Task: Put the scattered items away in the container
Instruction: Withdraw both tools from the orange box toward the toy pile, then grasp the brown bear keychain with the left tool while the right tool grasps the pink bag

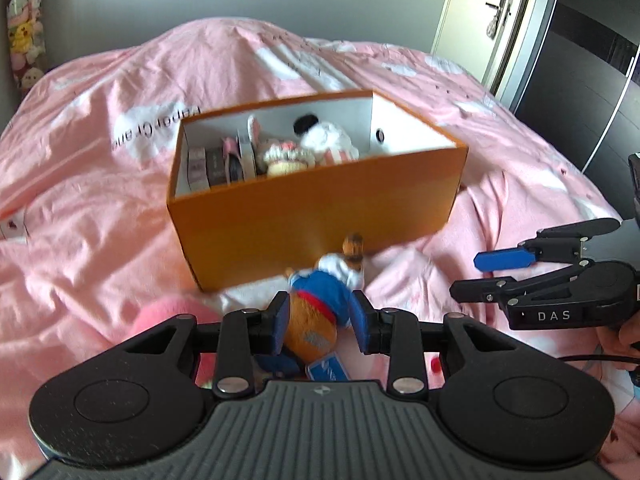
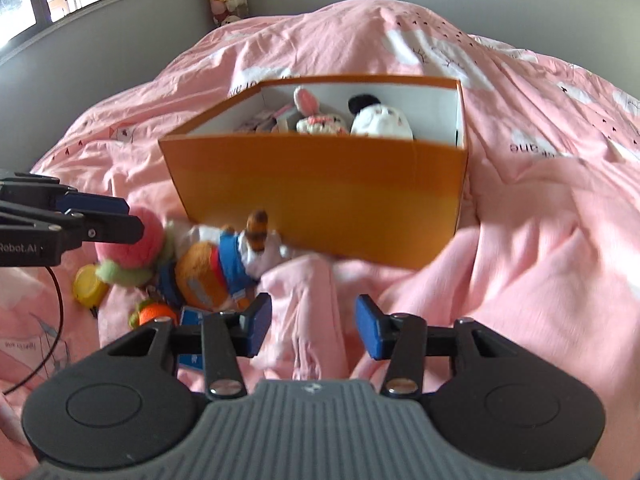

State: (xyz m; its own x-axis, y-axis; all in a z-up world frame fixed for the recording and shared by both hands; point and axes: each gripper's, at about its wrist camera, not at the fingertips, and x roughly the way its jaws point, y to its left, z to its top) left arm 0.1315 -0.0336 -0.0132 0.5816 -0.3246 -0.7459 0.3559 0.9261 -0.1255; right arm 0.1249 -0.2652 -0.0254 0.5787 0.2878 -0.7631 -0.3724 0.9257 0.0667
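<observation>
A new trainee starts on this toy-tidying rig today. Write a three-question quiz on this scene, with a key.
1. True or false: the orange cardboard box is empty.
2. The orange plush toy in a blue-and-white outfit lies: A) inside the box; B) on the pink duvet in front of the box; C) on the floor.
3. What is held in the right gripper?
Key: 1 false, white plush toys sit inside; 2 B; 3 nothing, it is open.

Bed with rumpled pink duvet (image 2: 520,208), white cloud print. On it: open orange box (image 2: 320,200) mid-bed; in front of it an orange plush in blue outfit (image 2: 216,268), pink plush (image 2: 140,240), yellow round item (image 2: 88,284), small orange toy (image 2: 154,312).
</observation>
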